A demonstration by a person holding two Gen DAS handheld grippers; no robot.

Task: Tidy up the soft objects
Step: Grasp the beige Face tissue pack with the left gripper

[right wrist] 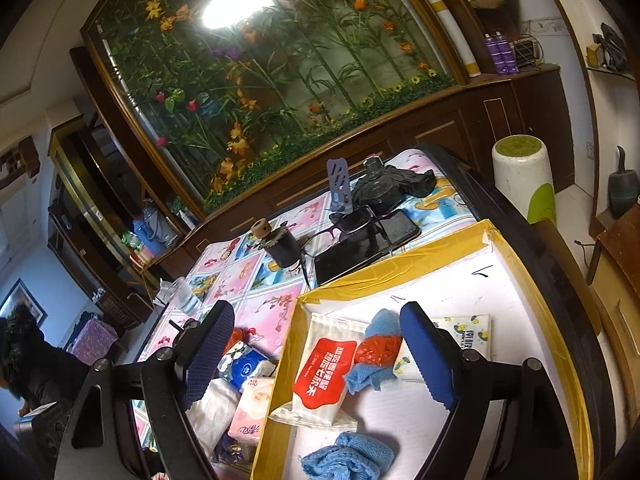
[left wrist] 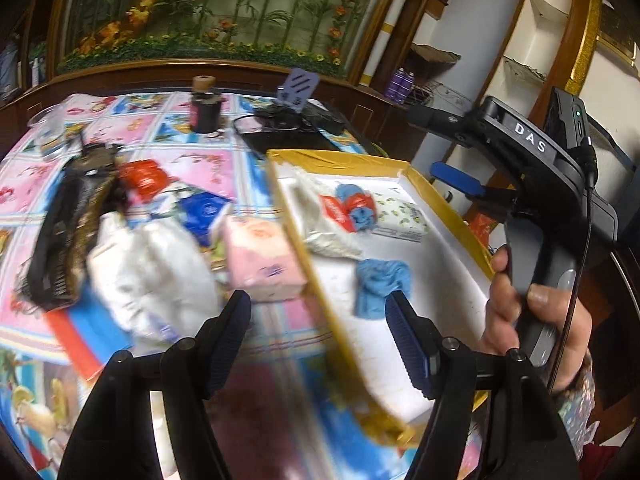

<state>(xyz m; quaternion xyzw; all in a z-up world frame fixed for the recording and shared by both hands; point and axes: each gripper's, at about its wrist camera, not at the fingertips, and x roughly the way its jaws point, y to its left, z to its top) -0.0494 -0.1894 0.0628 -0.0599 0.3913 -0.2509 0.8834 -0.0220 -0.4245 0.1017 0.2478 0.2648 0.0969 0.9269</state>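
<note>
A gold-rimmed white box (left wrist: pixel 448 208) (right wrist: pixel 568 344) sits on the table's right side. It holds a blue cloth (left wrist: pixel 380 284) (right wrist: pixel 348 456), a red-and-white wipes pack (left wrist: pixel 332 216) (right wrist: pixel 320 376), a blue and red bundle (left wrist: pixel 358 208) (right wrist: pixel 380 344) and a lemon-print tissue pack (left wrist: pixel 402 218) (right wrist: pixel 468 328). Left of the box lie a pink tissue pack (left wrist: pixel 264 260) (right wrist: pixel 252 404), a white bag (left wrist: pixel 148 268), a blue tissue pack (left wrist: pixel 204 212) (right wrist: pixel 244 368) and a red pack (left wrist: pixel 144 178). My left gripper (left wrist: pixel 320 332) is open and empty over the box's left wall. My right gripper (right wrist: pixel 316 356) is open and empty above the box; it also shows in the left wrist view (left wrist: pixel 460 178).
A patterned cloth covers the table (left wrist: pixel 192 128). At the back stand a dark jar (left wrist: pixel 206 112) (right wrist: pixel 284 248), glasses on a phone (right wrist: pixel 360 240), a phone stand (left wrist: pixel 298 90) and a clear cup (right wrist: pixel 180 294). A dark lacy item (left wrist: pixel 68 232) lies left. A white bin (right wrist: pixel 524 176) stands beyond the table.
</note>
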